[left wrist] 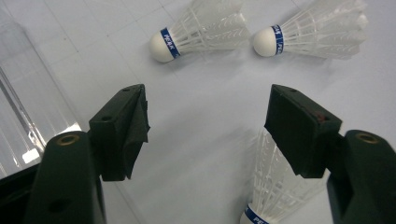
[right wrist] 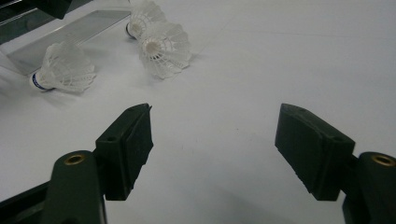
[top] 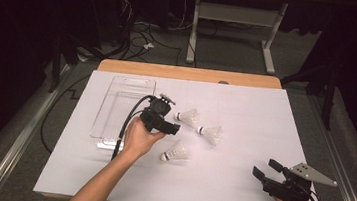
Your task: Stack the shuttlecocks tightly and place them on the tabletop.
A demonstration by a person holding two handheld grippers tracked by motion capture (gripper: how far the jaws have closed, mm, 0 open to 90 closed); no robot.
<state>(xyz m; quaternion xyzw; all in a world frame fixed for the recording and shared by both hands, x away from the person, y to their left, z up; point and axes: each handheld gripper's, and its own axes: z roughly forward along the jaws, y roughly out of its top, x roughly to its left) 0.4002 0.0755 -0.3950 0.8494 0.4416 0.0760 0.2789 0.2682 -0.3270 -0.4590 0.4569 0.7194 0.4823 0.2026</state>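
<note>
The left gripper (top: pixel 169 113) hovers near the middle of the desk (top: pixel 245 112), its jaws spread wide with nothing between them. Three white shuttlecocks lie just beside it: one (top: pixel 188 115) and another (top: pixel 210 133) ahead of the jaws, the third (top: pixel 175 153) closer to the near edge. A clear plastic tray (top: pixel 123 106) sits toward the left edge. The right gripper (top: pixel 267 171) rests by the near right corner, jaws also spread, holding nothing.

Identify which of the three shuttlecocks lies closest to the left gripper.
The nearest shuttlecock, alone beside the person's left hand. In the left gripper view it sits just beneath the left gripper; the other two lie farther off.
</note>
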